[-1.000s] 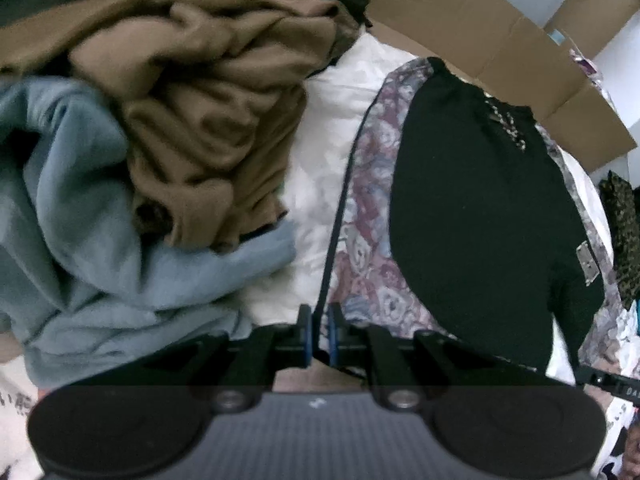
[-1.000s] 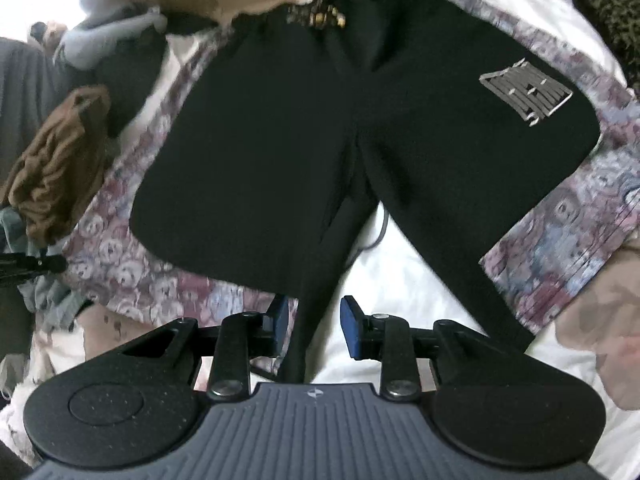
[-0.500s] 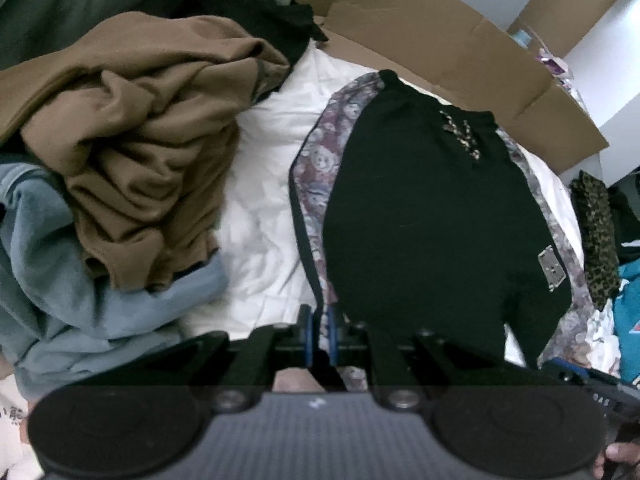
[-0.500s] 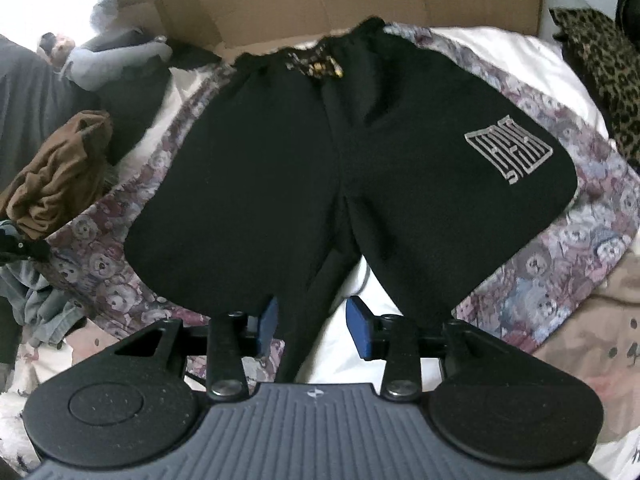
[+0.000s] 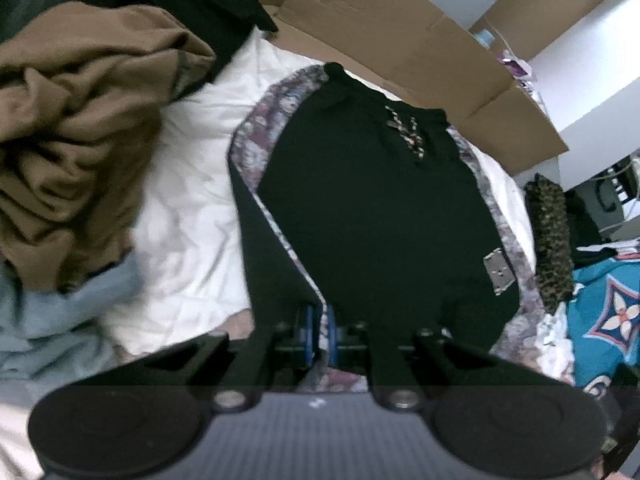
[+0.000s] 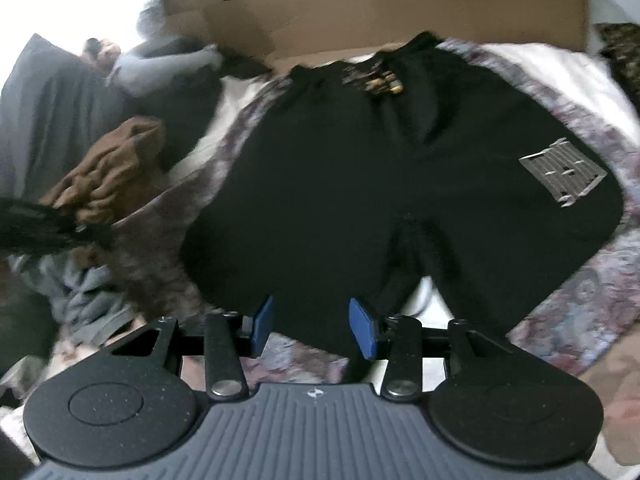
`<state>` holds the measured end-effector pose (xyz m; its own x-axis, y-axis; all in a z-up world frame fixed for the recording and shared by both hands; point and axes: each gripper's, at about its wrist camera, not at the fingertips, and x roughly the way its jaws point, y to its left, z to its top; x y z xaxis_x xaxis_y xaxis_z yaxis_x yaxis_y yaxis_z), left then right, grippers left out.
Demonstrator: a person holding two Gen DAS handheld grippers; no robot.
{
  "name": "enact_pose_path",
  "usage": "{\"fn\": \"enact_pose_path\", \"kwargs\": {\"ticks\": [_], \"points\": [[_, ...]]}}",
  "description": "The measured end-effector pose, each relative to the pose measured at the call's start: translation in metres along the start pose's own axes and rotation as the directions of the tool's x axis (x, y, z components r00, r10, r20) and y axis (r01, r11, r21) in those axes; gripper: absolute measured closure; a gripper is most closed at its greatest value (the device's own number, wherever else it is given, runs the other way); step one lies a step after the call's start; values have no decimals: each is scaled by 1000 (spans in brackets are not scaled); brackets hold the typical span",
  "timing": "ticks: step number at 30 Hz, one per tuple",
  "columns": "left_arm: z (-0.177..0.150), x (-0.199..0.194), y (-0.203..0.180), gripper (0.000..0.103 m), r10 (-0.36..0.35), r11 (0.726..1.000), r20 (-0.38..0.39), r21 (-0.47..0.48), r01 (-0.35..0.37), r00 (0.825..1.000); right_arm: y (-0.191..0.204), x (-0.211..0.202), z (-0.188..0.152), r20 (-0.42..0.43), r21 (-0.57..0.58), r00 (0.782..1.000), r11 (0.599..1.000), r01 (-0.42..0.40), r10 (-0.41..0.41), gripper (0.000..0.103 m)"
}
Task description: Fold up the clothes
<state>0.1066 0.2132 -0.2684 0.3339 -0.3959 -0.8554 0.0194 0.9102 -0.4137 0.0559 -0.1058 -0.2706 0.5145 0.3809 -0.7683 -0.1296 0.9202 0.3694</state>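
Note:
Black shorts (image 5: 380, 208) with a grey logo patch (image 6: 562, 172) lie flat on a teddy-print patterned cloth (image 5: 264, 132) spread over a white bed. My left gripper (image 5: 318, 332) is shut on the left edge of that patterned cloth, which rises off the bed and shows its dark underside. In the right wrist view the shorts (image 6: 340, 184) fill the middle. My right gripper (image 6: 314, 326) is open just above the hem of the shorts' left leg, its blue pads (image 6: 262, 326) apart with nothing clamped.
A crumpled brown garment (image 5: 72, 128) and a blue-grey sweatshirt (image 5: 52, 320) are heaped on the left of the bed. Flattened cardboard (image 5: 392, 40) lines the far side. A leopard-print item (image 5: 550, 240) and teal fabric (image 5: 608, 312) lie to the right.
My left gripper has risen and pulled back, lifting the patterned cloth's edge off the bed. The right gripper has slid left over the shorts' leg hem, its fingers slightly wider.

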Motion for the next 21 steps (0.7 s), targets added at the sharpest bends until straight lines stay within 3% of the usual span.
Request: {"fn": "enact_pose_path", "kwargs": {"ticks": [12, 17, 21], "points": [[8, 30, -25, 95, -96, 995, -49, -8, 96, 994, 40, 24, 14, 5, -59, 984, 982, -179, 179, 54], [9, 40, -34, 95, -130, 991, -72, -22, 129, 989, 52, 33, 21, -8, -76, 975, 972, -222, 222, 54], [7, 47, -42, 95, -169, 985, -87, -50, 165, 982, 57, 44, 26, -18, -63, 979, 977, -205, 204, 49]]}}
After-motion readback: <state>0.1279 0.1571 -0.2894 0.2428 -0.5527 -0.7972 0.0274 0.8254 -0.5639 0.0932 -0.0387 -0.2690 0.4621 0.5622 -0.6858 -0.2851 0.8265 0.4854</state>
